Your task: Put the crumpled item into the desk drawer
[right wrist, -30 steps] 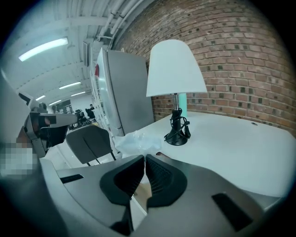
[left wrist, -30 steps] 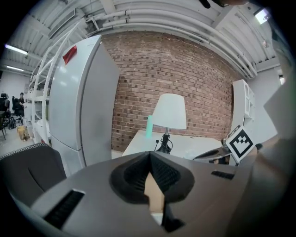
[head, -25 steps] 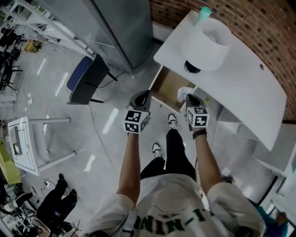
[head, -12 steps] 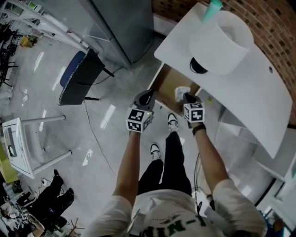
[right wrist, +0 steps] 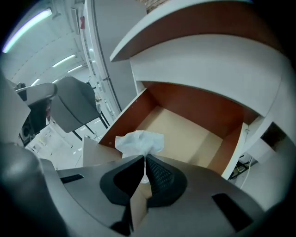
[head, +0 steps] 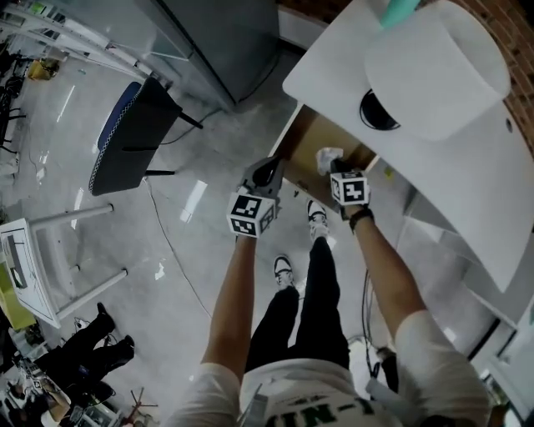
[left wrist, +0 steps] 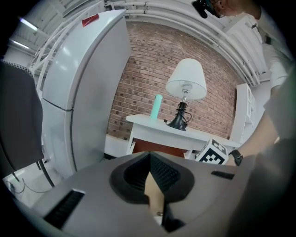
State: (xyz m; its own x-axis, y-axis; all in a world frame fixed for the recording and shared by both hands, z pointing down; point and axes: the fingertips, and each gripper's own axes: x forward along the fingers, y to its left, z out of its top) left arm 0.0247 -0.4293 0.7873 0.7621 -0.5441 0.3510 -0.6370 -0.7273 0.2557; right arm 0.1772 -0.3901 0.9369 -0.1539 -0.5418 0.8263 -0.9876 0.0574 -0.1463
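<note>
A crumpled white tissue (right wrist: 139, 142) sticks out between the fingertips of my right gripper (right wrist: 144, 159), which is shut on it. It hangs over the front of the open desk drawer (right wrist: 185, 134), whose tan floor shows bare. In the head view the tissue (head: 329, 158) sits just above the drawer (head: 310, 143) under the white desk (head: 334, 67), with the right gripper (head: 340, 173) behind it. My left gripper (head: 265, 171) is to the left of the drawer's front. In its own view the left gripper (left wrist: 150, 167) is shut with nothing in it.
A white lamp (head: 434, 67) and a teal bottle (head: 399, 10) stand on the desk. A grey cabinet (head: 217, 42) is at the left of the desk, a dark chair (head: 133, 138) further left, a white stool (head: 33, 258) at the left edge. The person's legs (head: 300, 292) are below the drawer.
Both grippers have moved a little toward the desk. The tissue has come over the drawer's opening. The right gripper's hold on it is unchanged.
</note>
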